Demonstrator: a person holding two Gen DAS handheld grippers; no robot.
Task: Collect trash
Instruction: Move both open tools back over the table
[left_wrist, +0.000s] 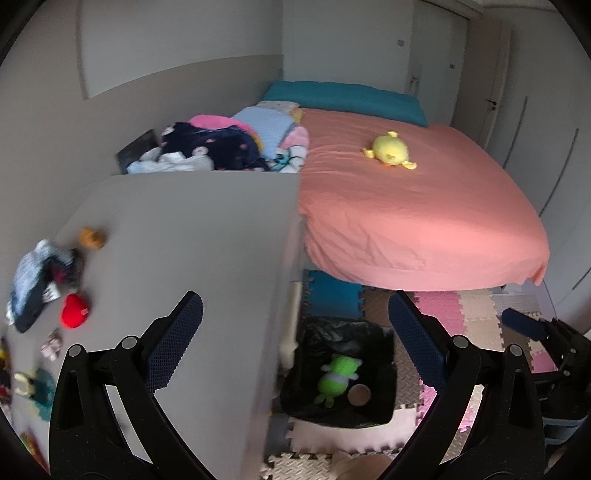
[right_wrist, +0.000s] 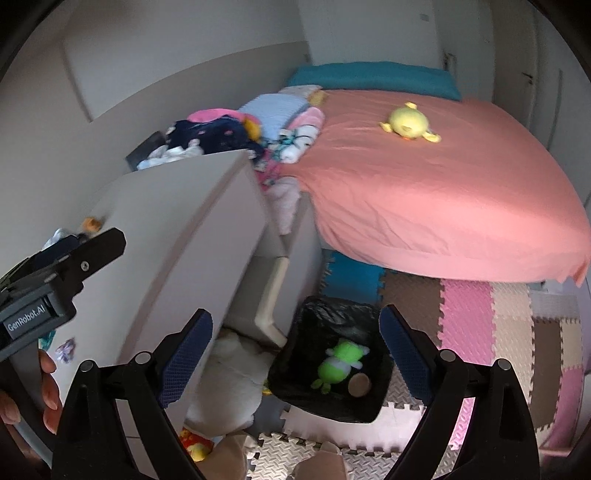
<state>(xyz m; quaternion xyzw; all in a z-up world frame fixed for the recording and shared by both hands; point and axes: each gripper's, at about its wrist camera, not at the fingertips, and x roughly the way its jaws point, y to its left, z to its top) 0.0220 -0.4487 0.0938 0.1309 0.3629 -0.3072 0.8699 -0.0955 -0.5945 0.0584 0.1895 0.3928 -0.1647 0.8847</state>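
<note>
A bin lined with a black bag (left_wrist: 373, 410) (right_wrist: 328, 314) stands on the foam floor mat beside the grey cabinet. Inside lie a green plush frog (left_wrist: 338, 376) (right_wrist: 340, 363) and a round brown lid (left_wrist: 359, 394) (right_wrist: 359, 384). My left gripper (left_wrist: 295, 339) is open and empty, above the cabinet's edge and the bin. My right gripper (right_wrist: 295, 350) is open and empty, above the bin. On the cabinet top (left_wrist: 192, 236) lie a red item (left_wrist: 75, 311), an orange item (left_wrist: 91, 238), crumpled cloth (left_wrist: 40, 280) and small scraps (left_wrist: 51, 344).
A bed with a pink sheet (left_wrist: 413, 206) (right_wrist: 436, 192) carries a yellow plush (left_wrist: 389, 149) (right_wrist: 409, 124) and a clothes pile (left_wrist: 229, 144). White plush toys (right_wrist: 232, 380) lie on the floor by the cabinet. The other gripper shows at the right edge (left_wrist: 546, 336) and left edge (right_wrist: 55, 280).
</note>
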